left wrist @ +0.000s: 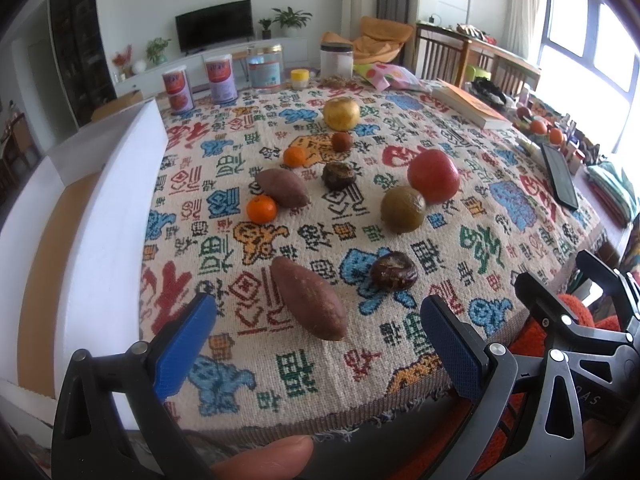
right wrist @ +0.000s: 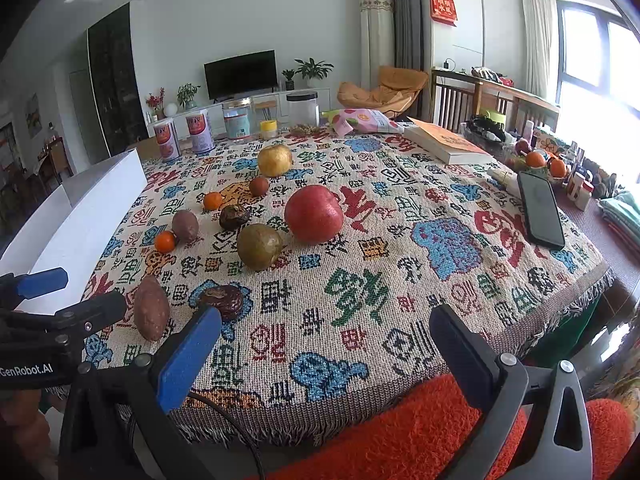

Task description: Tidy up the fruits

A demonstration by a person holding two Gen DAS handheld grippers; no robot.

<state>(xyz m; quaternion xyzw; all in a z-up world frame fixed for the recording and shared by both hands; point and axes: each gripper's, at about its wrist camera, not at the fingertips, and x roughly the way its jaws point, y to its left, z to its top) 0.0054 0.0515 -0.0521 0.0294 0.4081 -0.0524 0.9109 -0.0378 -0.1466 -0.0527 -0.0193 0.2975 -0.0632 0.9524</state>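
Left gripper [left wrist: 316, 320] is hovering wide apart at the near tabletop edge, ribbed blue pads [left wrist: 182, 350] holding nothing; right gripper [right wrist: 324, 344] is doing the same, jaws spread and empty, over orange shag fabric [right wrist: 400, 436].

Fruits are sitting scattered on a coarse woven tablecloth [right wrist: 360, 312] patterned with red, blue and green characters, fringe hanging at the near edge:
- matte reddish-brown oblong sweet potato [left wrist: 308, 298], nearest the left gripper
- wrinkled dark brown round fruit [left wrist: 394, 271] just right of it
- smooth red round pomegranate [left wrist: 433, 176] touching a dull olive-green round fruit [left wrist: 402, 209]
- second, smaller purple-brown sweet potato [left wrist: 282, 188] touching a glossy small orange tangerine [left wrist: 261, 209]
- second shrivelled dark fruit [left wrist: 339, 175], second tangerine [left wrist: 295, 156], small brown round fruit [left wrist: 341, 141], yellow pear-like fruit [left wrist: 341, 113] further back

White foam-board box [left wrist: 100, 216] is standing along the left tabletop edge. Cylindrical tins [right wrist: 200, 130], clear jars [right wrist: 303, 109], a paperback book [right wrist: 446, 142] and a black phone [right wrist: 540, 210] are lining the far and right sides. Living room behind: black TV [right wrist: 241, 74], potted plants, wooden chairs, bright window.
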